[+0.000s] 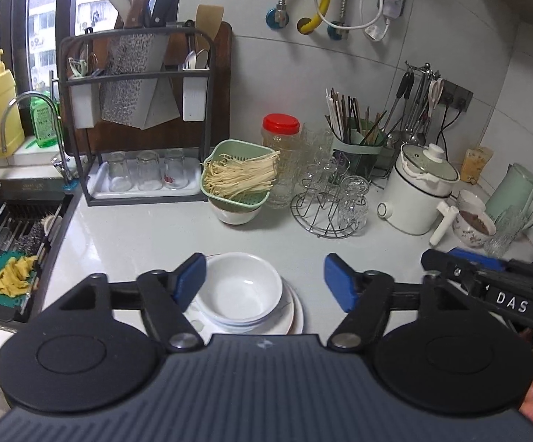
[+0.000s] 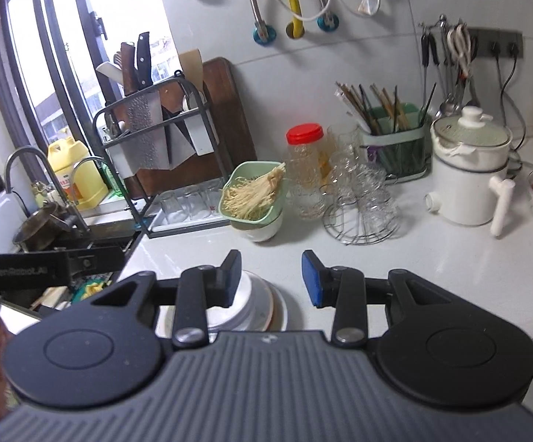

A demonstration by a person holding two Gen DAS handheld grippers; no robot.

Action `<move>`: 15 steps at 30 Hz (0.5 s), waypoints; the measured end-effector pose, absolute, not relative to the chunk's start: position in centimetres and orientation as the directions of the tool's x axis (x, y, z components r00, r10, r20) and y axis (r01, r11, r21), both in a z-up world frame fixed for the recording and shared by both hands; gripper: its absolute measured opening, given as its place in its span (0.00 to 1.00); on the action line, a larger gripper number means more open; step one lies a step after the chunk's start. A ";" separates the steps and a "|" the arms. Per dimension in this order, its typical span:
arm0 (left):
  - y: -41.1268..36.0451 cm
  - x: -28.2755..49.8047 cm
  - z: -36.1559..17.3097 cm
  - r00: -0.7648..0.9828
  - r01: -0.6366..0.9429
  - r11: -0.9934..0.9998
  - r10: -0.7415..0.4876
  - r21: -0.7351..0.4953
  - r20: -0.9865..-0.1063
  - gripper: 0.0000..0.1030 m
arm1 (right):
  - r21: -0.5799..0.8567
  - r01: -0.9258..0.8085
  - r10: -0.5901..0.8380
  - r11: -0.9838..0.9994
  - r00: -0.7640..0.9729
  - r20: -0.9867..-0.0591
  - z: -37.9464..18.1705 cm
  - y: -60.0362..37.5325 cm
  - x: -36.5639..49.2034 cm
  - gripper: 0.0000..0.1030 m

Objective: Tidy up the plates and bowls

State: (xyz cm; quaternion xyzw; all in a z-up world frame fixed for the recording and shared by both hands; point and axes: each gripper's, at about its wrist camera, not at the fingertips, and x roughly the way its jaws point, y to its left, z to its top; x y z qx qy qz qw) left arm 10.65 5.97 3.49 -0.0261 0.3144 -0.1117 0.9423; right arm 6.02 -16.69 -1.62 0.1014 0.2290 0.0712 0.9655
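The stack of white bowls [image 1: 238,291] sits nested on a pile of plates [image 1: 295,316] on the bench [image 1: 137,235], directly ahead of and below the left gripper [image 1: 264,280], whose blue pads stand wide apart with nothing between them; no pad touches the rim. The right gripper [image 2: 272,280] hangs just to the right of the same stack, its jaws also apart and empty, its left pad lying over the bowls in the view without clearly pressing on them. The stack looks gathered already, so the step in hand is judged to be clearing away from it or picking the next piece. To do this well, each gripper should keep its pads clear of the rims, since a nudge could slide the smooth bowls off centre on the plates. Beyond the grippers stands a green strainer of noodles [image 1: 238,175] on a white bowl [image 1: 235,213], a likely next piece that would need the strainer lifted first. To its right a wire rack of glasses [image 1: 330,199] and a red-lidded jar [image 1: 281,143] crowd the path, with a white pot [image 1: 419,188] farther right; the sink [image 1: 12,258] lies to the left.
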 end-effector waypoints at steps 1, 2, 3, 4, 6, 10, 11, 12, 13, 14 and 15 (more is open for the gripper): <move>6.0 10.0 3.5 0.781 0.186 0.977 -0.212 -0.105 -0.588 0.86 | 0.211 -0.080 0.164 0.974 0.895 -0.416 -1.7 -16.6 5.4 0.75; 6.2 9.3 3.4 0.785 0.175 0.980 -0.197 -0.095 -0.588 0.91 | 0.206 -0.075 0.154 0.976 0.901 -0.404 -1.8 -16.7 4.9 0.83; 6.3 8.7 3.2 0.788 0.162 0.983 -0.184 -0.090 -0.587 0.93 | 0.208 -0.075 0.154 0.975 0.906 -0.395 -1.9 -16.8 4.4 0.87; 6.5 8.2 3.1 0.790 0.143 0.986 -0.168 -0.089 -0.589 0.95 | 0.207 -0.071 0.150 0.976 0.908 -0.392 -2.0 -17.0 3.9 0.88; 6.8 7.2 2.7 0.781 0.126 0.988 -0.157 -0.093 -0.605 0.96 | 0.202 -0.067 0.143 0.977 0.908 -0.393 -2.3 -17.0 3.0 0.88; 7.1 5.1 2.2 0.772 0.102 0.989 -0.148 -0.109 -0.618 0.97 | 0.212 -0.071 0.152 0.975 0.906 -0.396 -2.8 -16.8 1.1 0.88; 7.2 4.6 2.1 0.771 0.101 0.989 -0.146 -0.107 -0.620 0.97 | 0.219 -0.073 0.157 0.973 0.904 -0.397 -2.9 -16.8 0.6 0.88; 7.2 4.1 2.1 0.770 0.099 0.990 -0.142 -0.103 -0.622 0.97 | 0.225 -0.076 0.163 0.971 0.902 -0.400 -3.0 -16.8 0.2 0.88; 7.2 3.6 2.0 0.770 0.097 0.990 -0.137 -0.099 -0.623 0.97 | 0.229 -0.078 0.168 0.970 0.900 -0.402 -3.2 -16.7 -0.2 0.88; 7.2 3.1 2.0 0.771 0.094 0.991 -0.134 -0.096 -0.623 0.97 | 0.233 -0.079 0.170 0.969 0.899 -0.403 -3.3 -16.6 -0.7 0.88; 7.2 2.6 2.0 0.771 0.092 0.991 -0.131 -0.095 -0.623 0.97 | 0.235 -0.080 0.172 0.969 0.899 -0.403 -3.4 -16.5 -1.1 0.88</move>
